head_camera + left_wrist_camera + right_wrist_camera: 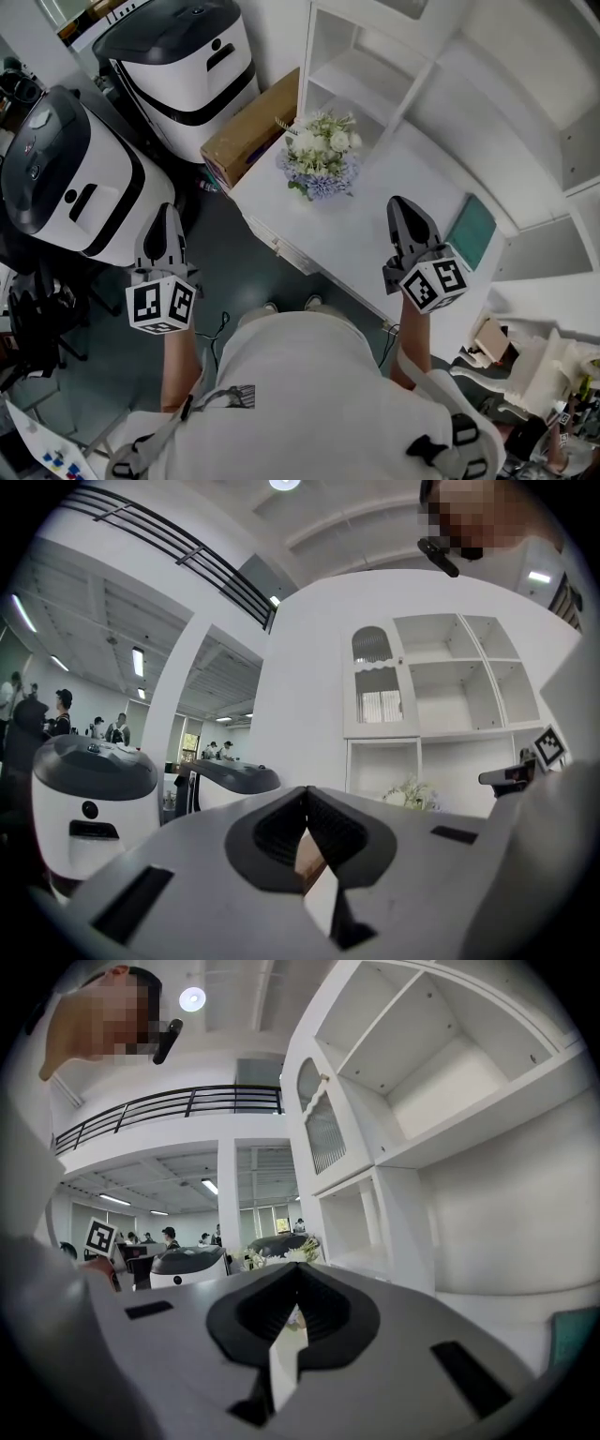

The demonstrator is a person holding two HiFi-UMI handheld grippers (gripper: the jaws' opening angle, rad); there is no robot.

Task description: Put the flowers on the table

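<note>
Holding both grippers level, nothing gripped.
- Far left: white-and-black machine (80,178) on floor, second machine (187,66) behind it.
- My left gripper (166,216): jaws together, over floor, just beside nearer machine, off table edge.
- Cardboard box (248,127) against table's left end.
- Flowers (322,155) sit on white table (375,220) near box, ahead and right of left gripper, ahead and left of my right gripper (403,204).
- Right jaws together, above tabletop.
- Teal pad (472,231) just right of it.
- White shelving (375,56) behind flowers.
</note>
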